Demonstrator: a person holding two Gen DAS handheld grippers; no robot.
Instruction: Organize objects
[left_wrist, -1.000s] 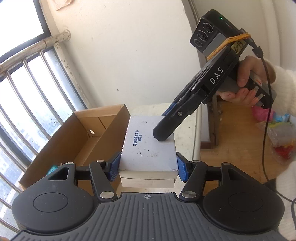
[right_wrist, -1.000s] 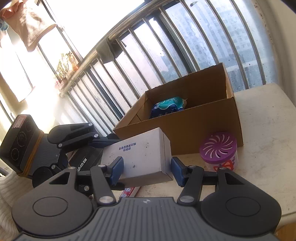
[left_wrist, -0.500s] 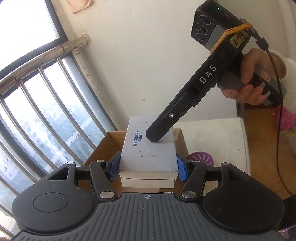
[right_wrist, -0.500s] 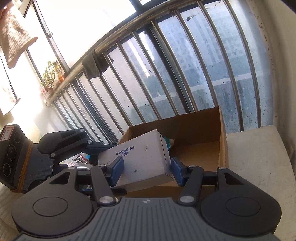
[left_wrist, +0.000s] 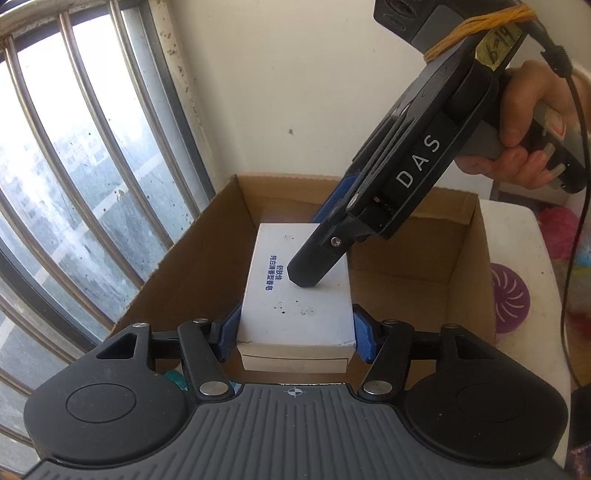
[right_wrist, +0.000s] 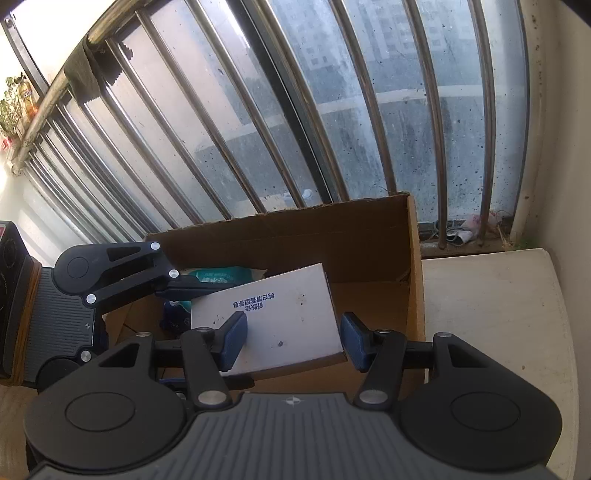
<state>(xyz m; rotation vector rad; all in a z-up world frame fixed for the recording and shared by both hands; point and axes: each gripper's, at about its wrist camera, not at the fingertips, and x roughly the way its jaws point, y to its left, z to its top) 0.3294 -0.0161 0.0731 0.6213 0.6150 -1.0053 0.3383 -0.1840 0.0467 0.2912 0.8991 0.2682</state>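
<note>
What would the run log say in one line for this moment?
step: placing | held: white box | left gripper: shut on it | right gripper: shut on it | place: over open cardboard box | outside: purple round container

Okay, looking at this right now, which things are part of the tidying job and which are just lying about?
Part of the job:
- white box, gripped by both the left gripper and the right gripper
- cardboard box below it
- teal packet in the cardboard box
- purple round container on the table

Just lying about:
- window bars
- dark cloth on the railing
- bags beyond the table
</note>
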